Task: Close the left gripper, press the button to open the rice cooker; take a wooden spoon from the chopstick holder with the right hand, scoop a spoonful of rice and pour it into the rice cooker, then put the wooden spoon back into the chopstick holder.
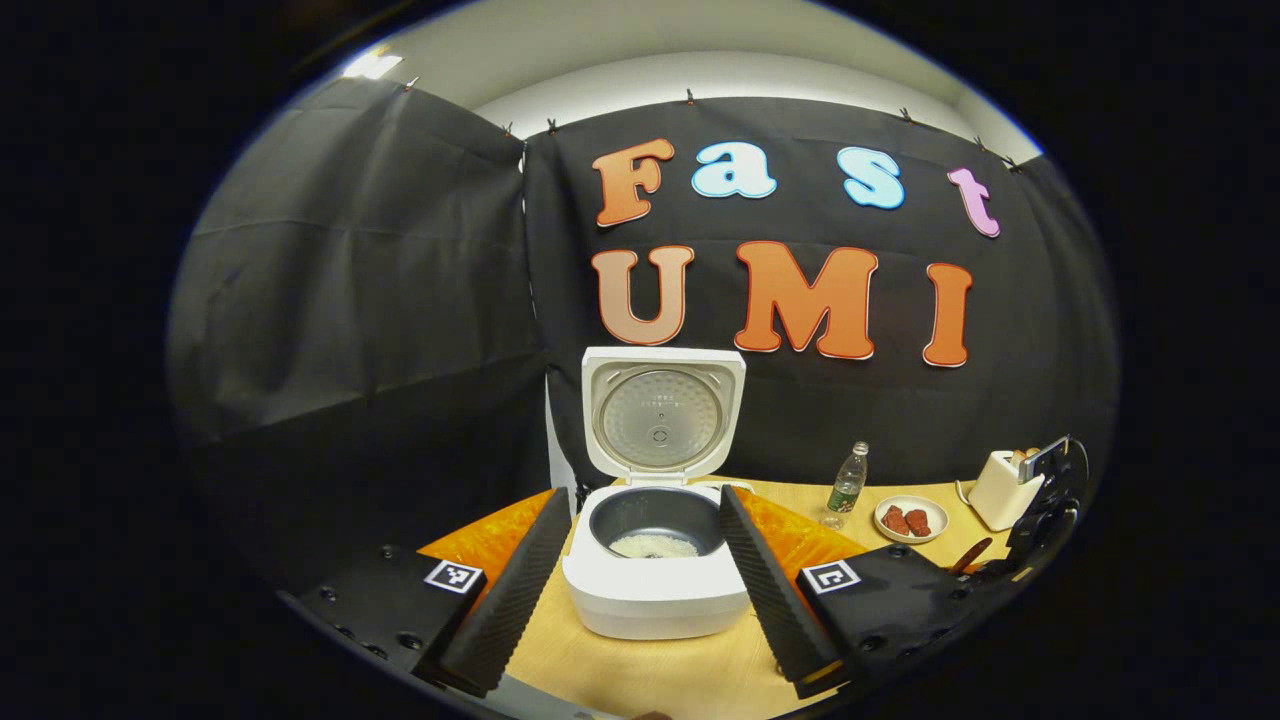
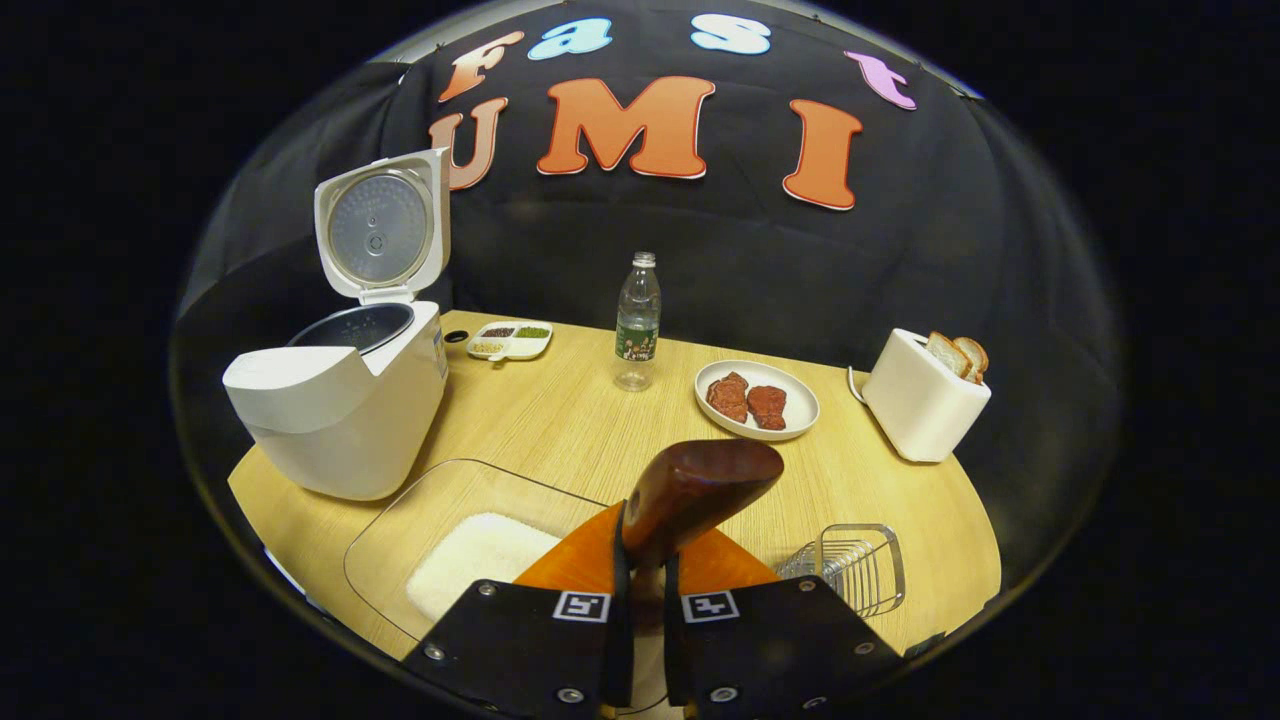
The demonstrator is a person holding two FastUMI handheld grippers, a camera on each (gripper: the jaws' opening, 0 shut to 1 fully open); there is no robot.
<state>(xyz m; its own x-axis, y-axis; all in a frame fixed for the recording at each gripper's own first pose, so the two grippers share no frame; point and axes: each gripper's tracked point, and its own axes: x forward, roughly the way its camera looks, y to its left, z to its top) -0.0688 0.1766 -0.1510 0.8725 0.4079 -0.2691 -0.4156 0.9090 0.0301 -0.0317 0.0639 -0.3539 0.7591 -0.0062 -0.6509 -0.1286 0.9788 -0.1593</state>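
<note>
Pinched between the right gripper's [image 2: 640, 590] black fingers, the dark wooden spoon [image 2: 700, 485] should tilt down into the wire chopstick holder [image 2: 850, 570] just right; left gripper [image 1: 640, 570] spread before the open white rice cooker [image 1: 655, 590].

We saw light wooden table [image 2: 560, 420] carrying open rice cooker [image 2: 340, 410], clear rice tray [image 2: 450, 540], wire chopstick holder [image 2: 850, 570], water bottle [image 2: 637, 320], meat plate [image 2: 757, 400], toaster [image 2: 920, 400], small divided dish [image 2: 510, 341].
</note>
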